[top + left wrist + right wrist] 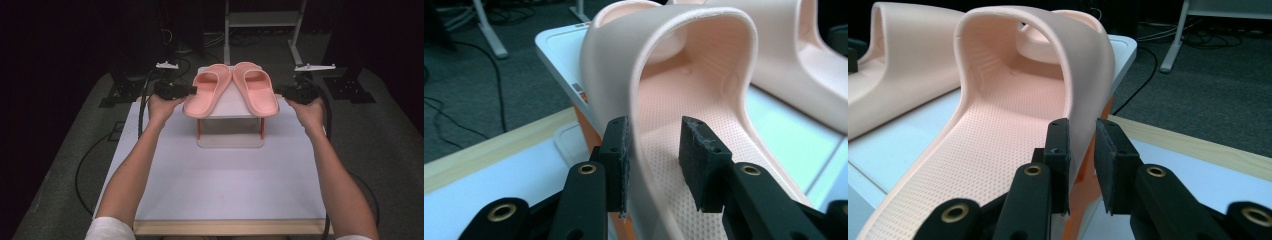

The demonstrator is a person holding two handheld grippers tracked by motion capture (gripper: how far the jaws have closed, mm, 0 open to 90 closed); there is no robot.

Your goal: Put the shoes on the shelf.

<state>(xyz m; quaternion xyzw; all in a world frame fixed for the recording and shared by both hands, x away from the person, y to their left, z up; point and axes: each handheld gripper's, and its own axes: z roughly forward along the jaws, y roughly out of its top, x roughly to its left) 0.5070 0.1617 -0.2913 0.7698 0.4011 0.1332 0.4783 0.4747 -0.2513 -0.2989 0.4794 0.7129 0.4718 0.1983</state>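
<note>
Two salmon-pink slides sit side by side on a small white stand point(231, 102) with orange legs, which is parked at the far middle of the white table point(225, 185). Toes point away from the person, and both heels hang a bit over the stand's near edge. The left gripper point(192, 90) comes in from the left and has the outer side wall of the left slipper point(207, 90) between its jaws, right where the strap meets the sole. In the left gripper view the outer pad point(618, 165) is pressed against that wall, but the inner pad stands a little off the textured footbed, so it's a loose pinch at best and I can't tell for sure that it's clamped. The right gripper point(280, 91) mirrors it on the right side, with its jaws around the outer strap wall of the right slipper point(257, 87). In the right gripper view one pad point(1058, 160) touches the wall and the other sits just beside it with a thin gap. Both slippers still lie flat on the stand, touching near the toes.
</note>
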